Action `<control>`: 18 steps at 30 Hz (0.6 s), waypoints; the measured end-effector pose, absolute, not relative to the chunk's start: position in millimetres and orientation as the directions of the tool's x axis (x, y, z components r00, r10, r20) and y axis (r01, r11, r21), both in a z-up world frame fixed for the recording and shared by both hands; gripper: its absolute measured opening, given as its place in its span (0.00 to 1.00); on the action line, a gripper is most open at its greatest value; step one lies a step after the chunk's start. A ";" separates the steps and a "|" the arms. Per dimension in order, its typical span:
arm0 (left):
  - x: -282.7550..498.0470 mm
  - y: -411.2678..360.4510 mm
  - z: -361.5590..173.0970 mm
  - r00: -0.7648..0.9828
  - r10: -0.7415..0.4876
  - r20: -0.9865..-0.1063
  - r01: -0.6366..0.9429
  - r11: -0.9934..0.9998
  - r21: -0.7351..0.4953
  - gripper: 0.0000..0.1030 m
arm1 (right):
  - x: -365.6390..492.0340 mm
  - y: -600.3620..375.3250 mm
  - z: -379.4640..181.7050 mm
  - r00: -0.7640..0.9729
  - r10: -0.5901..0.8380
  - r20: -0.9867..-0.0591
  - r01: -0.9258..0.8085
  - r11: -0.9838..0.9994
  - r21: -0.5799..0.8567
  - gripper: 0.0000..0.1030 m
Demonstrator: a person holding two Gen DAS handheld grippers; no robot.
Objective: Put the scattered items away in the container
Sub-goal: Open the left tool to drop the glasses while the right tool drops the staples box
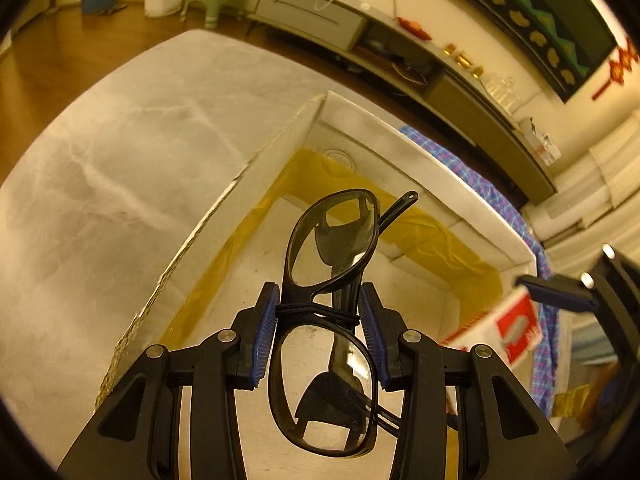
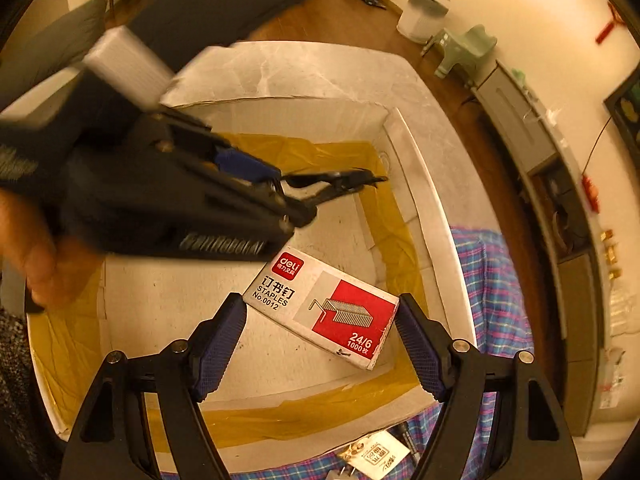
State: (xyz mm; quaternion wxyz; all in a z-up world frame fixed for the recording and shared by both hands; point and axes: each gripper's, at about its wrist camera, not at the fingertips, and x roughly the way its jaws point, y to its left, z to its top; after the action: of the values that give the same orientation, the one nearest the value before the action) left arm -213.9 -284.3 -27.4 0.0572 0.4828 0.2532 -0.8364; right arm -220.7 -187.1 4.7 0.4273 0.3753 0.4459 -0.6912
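Observation:
My left gripper [image 1: 318, 312] is shut on a pair of black glasses [image 1: 332, 248] at the bridge and holds them above the open white cardboard box [image 1: 440, 160] with yellow tape inside. In the right wrist view the left gripper [image 2: 280, 188] and glasses [image 2: 340, 180] hover over the box [image 2: 404, 152]. My right gripper [image 2: 320, 320] is shut on a white and red staples box [image 2: 324, 304], held over the box's inside. That staples box [image 1: 508, 324] also shows at the right of the left wrist view, with the right gripper [image 1: 520, 284] on it.
The cardboard box stands on a grey marble-look table [image 1: 120, 184]. A blue plaid cloth [image 2: 492, 280] lies right of the box, with a small card [image 2: 376, 456] on it near the front. A long TV cabinet [image 1: 400, 48] runs along the wall.

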 end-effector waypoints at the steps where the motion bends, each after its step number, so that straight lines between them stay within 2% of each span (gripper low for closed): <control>1: -211.2 -284.8 -22.8 -0.535 0.144 -0.833 0.335 -0.869 -0.365 0.41 | -211.7 -187.4 4.5 -0.391 -0.249 -0.886 0.912 -0.234 -0.337 0.75; 4: -202.6 -286.7 -8.8 -0.566 0.113 -0.817 0.336 -0.873 -0.353 0.41 | -189.2 -189.2 4.5 -0.441 -0.238 -0.865 0.890 -0.243 -0.386 0.75; 11: -219.2 -285.9 -15.9 -0.544 0.179 -0.820 0.323 -0.857 -0.401 0.41 | -175.7 -202.9 -15.1 -0.451 -0.152 -0.880 0.878 -0.251 -0.407 0.75; 18: -228.3 -298.5 -38.5 -0.492 0.206 -0.846 0.350 -0.843 -0.409 0.42 | -202.2 -209.5 -34.2 -0.387 -0.098 -0.917 0.893 -0.288 -0.346 0.75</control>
State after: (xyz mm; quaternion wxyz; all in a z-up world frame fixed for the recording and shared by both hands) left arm -228.3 -298.5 -38.5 0.0440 0.5022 0.2771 -0.8180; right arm -202.2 -209.5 -34.2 0.3619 0.4190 0.4745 -0.6843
